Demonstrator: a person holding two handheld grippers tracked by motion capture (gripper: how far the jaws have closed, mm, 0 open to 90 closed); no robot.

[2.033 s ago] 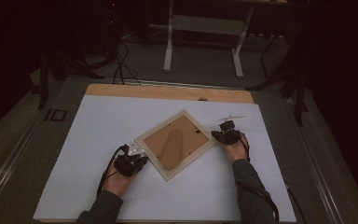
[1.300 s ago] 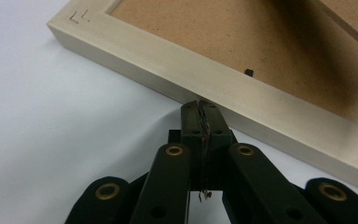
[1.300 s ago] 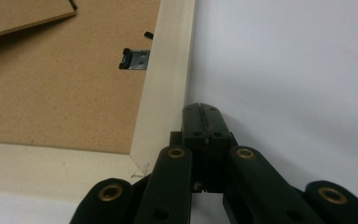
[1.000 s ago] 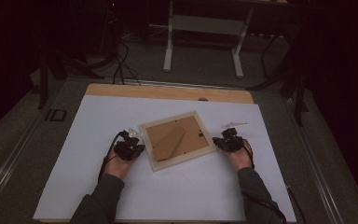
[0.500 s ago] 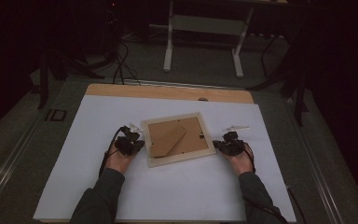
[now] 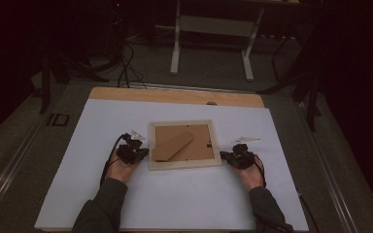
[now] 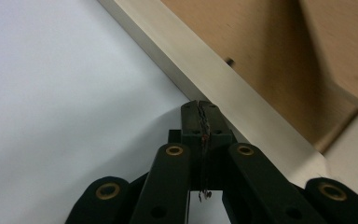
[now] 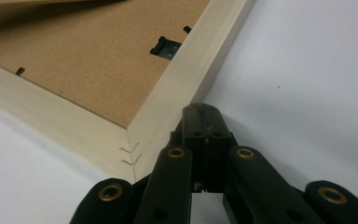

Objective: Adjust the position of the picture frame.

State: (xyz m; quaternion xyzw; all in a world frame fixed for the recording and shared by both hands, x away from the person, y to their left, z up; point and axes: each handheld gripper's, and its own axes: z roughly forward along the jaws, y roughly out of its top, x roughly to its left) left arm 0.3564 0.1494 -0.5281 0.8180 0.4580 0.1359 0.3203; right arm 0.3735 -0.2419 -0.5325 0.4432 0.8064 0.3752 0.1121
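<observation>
A white sheet covers the table, whose wooden far edge shows bare; the room beyond is dark, with a grey floor, cables and a white stand behind the table; one frame lies face down at the sheet's middle, square to the table, its brown backing and one prop leg upward; two grippers flank it; the left gripper has its jaws pressed together, tips against the frame's left side; the right gripper, jaws likewise closed on nothing, touches the right side near the near corner; one black clip sits on the backing.
</observation>
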